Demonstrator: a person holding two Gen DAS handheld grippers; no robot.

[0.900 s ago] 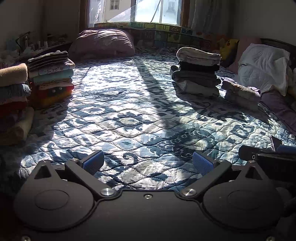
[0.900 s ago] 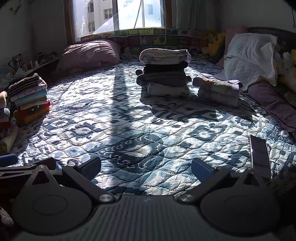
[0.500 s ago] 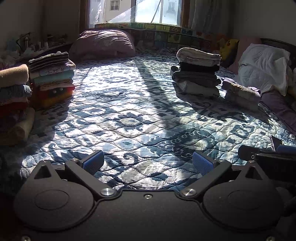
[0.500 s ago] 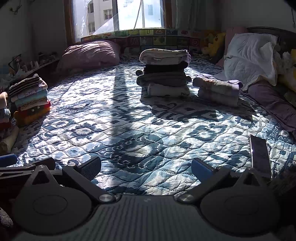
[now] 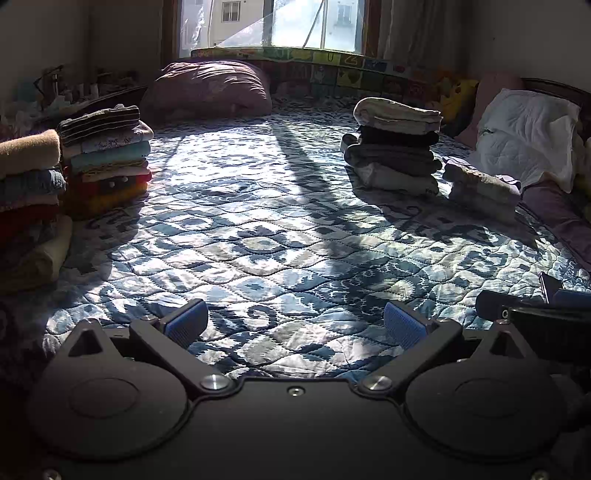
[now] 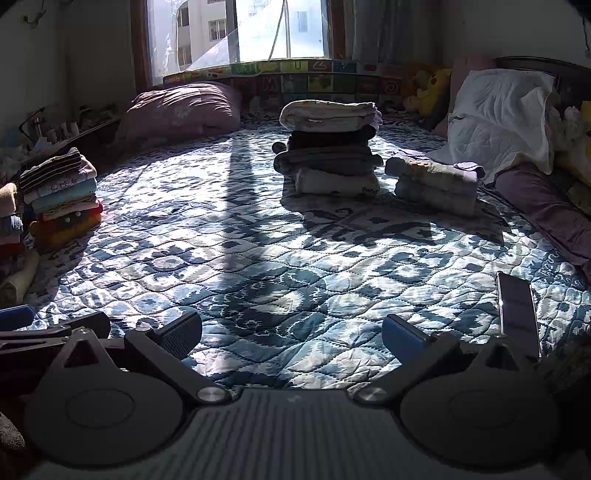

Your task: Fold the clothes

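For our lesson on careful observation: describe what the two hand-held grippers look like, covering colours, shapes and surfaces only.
The left gripper has a matte black body with two round raised discs, silver pivot screws and angled black arms ending in blue ribbed fingers. The right gripper is the same shape, but its central plate is grey and finely ridged. No cables, sleeves or hands show.

I'm in a home bedroom: a blue quilted bed [image 6: 258, 266] fills my view, a white pillow [image 6: 498, 114] at its head, a window [image 6: 240, 33] beyond it.

Blue-white patterned quilt [image 5: 280, 236]; pink pillow [image 5: 210, 88]; white blanket [image 6: 498, 118].
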